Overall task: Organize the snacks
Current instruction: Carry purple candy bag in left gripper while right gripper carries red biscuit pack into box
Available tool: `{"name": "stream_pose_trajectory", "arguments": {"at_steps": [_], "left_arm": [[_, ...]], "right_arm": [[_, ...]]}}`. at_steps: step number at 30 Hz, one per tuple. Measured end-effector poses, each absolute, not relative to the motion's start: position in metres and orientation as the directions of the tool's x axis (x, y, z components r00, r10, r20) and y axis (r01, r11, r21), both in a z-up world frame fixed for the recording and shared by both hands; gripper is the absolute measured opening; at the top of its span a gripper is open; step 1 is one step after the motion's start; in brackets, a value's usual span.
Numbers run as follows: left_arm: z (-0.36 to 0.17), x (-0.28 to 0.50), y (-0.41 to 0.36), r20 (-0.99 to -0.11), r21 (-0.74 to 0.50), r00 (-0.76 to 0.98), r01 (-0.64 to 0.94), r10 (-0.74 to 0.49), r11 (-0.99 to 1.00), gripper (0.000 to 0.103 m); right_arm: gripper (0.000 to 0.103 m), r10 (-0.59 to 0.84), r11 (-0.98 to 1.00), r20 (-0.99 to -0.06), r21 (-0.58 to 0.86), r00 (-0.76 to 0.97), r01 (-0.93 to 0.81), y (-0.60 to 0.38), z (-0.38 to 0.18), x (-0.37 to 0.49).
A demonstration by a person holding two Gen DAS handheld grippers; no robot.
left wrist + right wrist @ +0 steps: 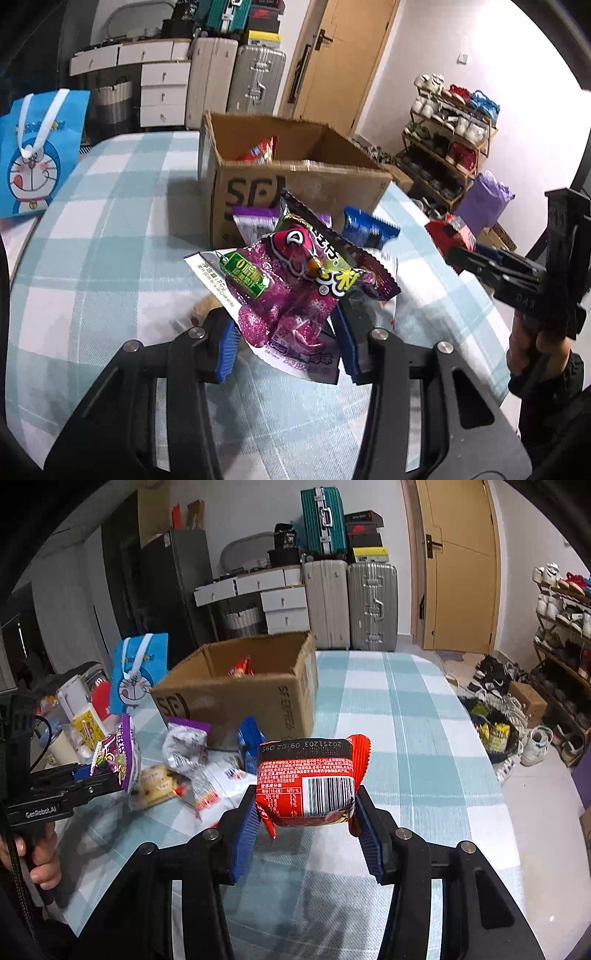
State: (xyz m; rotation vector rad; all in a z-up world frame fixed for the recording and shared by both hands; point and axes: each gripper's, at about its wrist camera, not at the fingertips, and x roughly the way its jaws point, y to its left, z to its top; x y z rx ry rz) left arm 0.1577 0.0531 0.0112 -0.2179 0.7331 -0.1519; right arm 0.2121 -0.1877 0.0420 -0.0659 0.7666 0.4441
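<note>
1. Snacks: purple gummy bag (291, 291) clenched in left gripper (290, 343), red packet (308, 779) in right gripper (306, 830), above the desk (406, 738)
2. Light, crinkly, slippery; pinch mid-body
3. Cardboard box (236, 698) near behind; more packets (186, 746) beside it

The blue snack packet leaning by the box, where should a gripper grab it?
Best guess: pinch the blue snack packet across its flat faces near the upper crimped end, coming from above. It stands on edge against the cardboard box, so that end is free while other snacks crowd its base.
</note>
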Motion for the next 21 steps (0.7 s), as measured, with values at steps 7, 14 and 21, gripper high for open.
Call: {"name": "stream_pose_trajectory", "arguments": {"at_steps": [7,14,21], "left_arm": [[0.037,0.172,0.061,-0.618,-0.249,0.768,0.012,-0.168,0.969,0.042],[0.058,0.193,0.066,-0.598,-0.229,0.792,-0.023,-0.122,0.973,0.042],[0.07,0.216,0.06,-0.597,-0.213,0.795,-0.029,-0.106,0.977,0.042]], "right_arm": [[0.05,0.407,0.884,-0.663,0.112,0.628,-0.454,-0.171,0.058,0.216],[0.05,0.445,0.859,-0.646,0.113,0.62,-0.499,-0.149,0.077,0.231],[0.05,0.48,0.839,-0.619,0.117,0.622,-0.531,-0.128,0.094,0.249]]}}
